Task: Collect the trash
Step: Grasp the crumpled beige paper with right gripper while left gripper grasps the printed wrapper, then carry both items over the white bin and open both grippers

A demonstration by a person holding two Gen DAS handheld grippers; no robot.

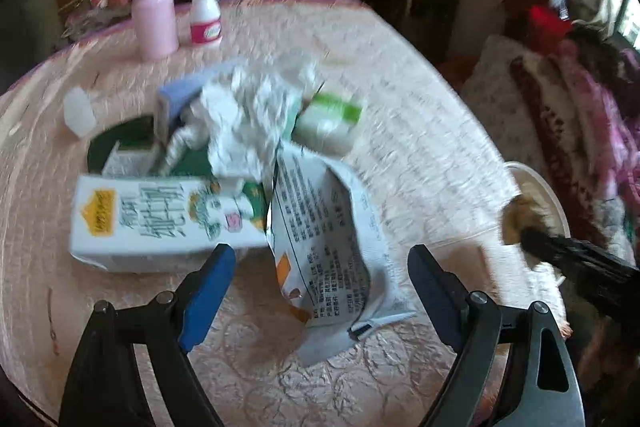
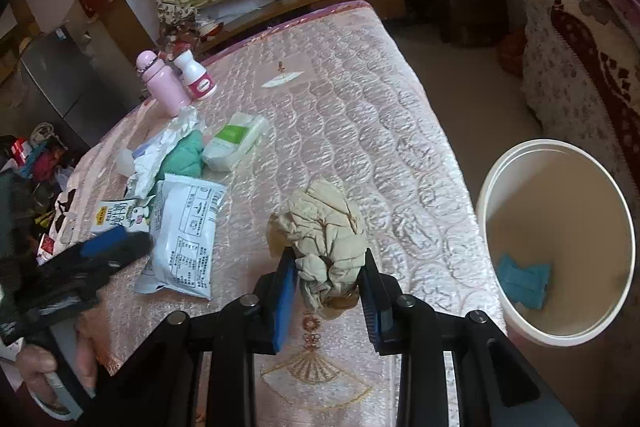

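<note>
Beige crumpled paper wad (image 2: 324, 231) sits clamped between the right gripper (image 2: 330, 261) fingers, blue pads pressing it from both sides; most of the wad sticks out past the fingertips, its lower end hangs down between them. It's held over the pink quilted mattress (image 2: 360, 115), near the edge. White bucket (image 2: 490, 227) stands just beside that edge, to the right of the wad, with a blue scrap (image 2: 522, 283) lying on its bottom.

Left gripper (image 1: 322, 257): fingers wide apart, nothing between the pads. White printed snack bag (image 1: 332, 227) lies on the mattress straight ahead; its near end reaches into the gap between the two fingertips, not touching either as far as I can tell. Left view is motion-blurred.

Milk carton (image 1: 160, 223) lies on its side just ahead of the left fingertip, touching the bag's left edge. Behind both: crumpled white paper (image 1: 248, 119) piled on a green item (image 2: 184, 157), and a green-and-white tissue pack (image 1: 328, 123) to the right of the pile. Small translucent cup (image 1: 79, 111) left of the pile, apart from it.

Pink bottle (image 1: 154, 15) and small white bottle (image 1: 205, 15) stand upright side by side at the far corner of the mattress, well apart from both grippers.
</note>
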